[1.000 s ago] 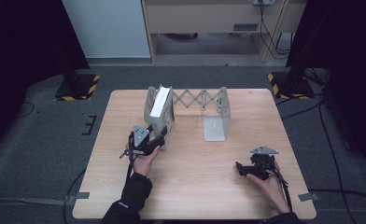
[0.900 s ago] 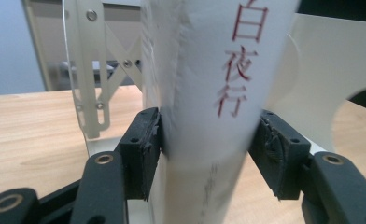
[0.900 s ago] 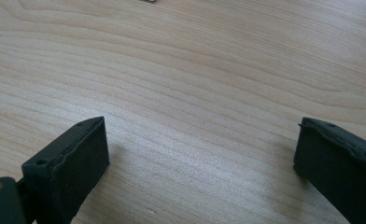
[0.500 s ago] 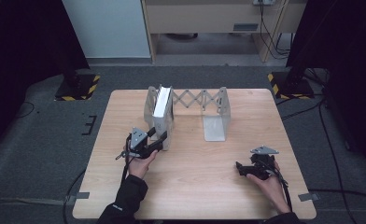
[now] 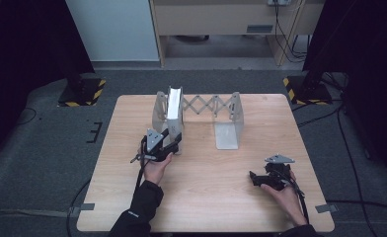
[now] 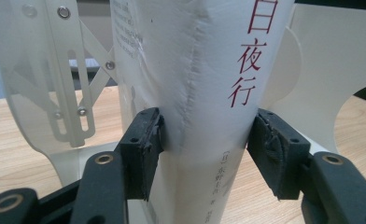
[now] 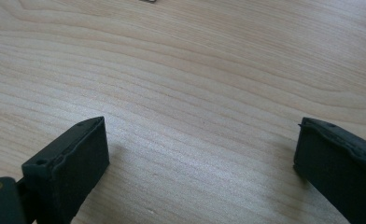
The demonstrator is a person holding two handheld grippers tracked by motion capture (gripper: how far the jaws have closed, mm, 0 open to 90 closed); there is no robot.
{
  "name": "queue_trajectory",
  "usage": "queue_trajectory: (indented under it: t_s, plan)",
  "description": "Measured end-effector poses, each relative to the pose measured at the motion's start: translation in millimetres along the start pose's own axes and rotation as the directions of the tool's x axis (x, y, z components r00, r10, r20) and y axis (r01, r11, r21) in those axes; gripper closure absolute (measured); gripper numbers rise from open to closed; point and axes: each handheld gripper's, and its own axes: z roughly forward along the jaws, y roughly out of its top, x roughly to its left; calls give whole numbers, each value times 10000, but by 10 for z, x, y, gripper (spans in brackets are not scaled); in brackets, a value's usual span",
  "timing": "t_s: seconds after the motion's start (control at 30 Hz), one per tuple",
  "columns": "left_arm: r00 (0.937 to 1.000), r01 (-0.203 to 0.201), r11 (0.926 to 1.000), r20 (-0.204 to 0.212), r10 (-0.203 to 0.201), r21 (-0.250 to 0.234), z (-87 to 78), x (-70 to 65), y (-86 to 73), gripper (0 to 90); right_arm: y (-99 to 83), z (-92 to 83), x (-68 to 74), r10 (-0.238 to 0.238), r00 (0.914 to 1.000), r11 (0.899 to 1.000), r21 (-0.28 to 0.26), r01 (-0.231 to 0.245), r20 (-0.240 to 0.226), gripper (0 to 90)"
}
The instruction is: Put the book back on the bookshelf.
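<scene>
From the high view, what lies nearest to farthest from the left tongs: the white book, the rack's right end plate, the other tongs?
1. White book: between the left tongs, at the rack's left end.
2. Right end plate: mid-table.
3. Right tongs: near right corner.

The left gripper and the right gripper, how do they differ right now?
The left gripper has the spine of a white book between its pads, which press its sides; the right gripper stands wide open with nothing between its pads. The left gripper sits at the expanding bookend rack; the right gripper rests apart from it, low over bare table. Both have black pads and are hand-held.
</scene>
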Motion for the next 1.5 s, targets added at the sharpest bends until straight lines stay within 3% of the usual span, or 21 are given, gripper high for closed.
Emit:
queue_trajectory:
  t_s: [0.33, 0.5, 0.8, 1.0, 1.17, 1.37, 1.4, 1.5]
  plan:
    - [10000, -25, 9998, 93, 27, -194, 100, 79, 3, 441, 0, 0, 0, 3, 10000, 10000, 1, -3, -2, 35]
    - [9998, -87, 9998, 177, 84, 160, 144, 86, 60, 434, 0, 0, 0, 2, 10000, 10000, 1, -2, -2, 35]
    - [9998, 10, 9996, 192, -15, 265, 144, 76, 66, 427, 0, 0, 1, 17, 10000, 10000, -7, -17, 5, 35]
    - [9976, 420, 9990, 540, -426, 118, -18, 78, 79, 405, -1, 0, 0, 1, 10000, 10000, -4, -1, 1, 35]
    - [9978, 214, 9986, 623, -244, 486, -207, 96, 74, 379, -1, 0, 0, 0, 10000, 10000, -5, 0, 1, 35]
    - [9932, 572, 9947, 962, -653, 853, -410, 90, 35, 345, 0, 0, 0, 3, 10000, 10000, -3, -3, 1, 35]
    - [9908, 761, 9915, 1033, -871, 1057, -453, 88, 3, 339, 0, 0, 1, 16, 10000, 10000, -8, -16, 5, 35]
    - [9888, 840, 9858, 1105, -1005, 1451, -519, 89, -65, 311, -1, 0, 0, -2, 10000, 10000, -1, 2, 1, 36]
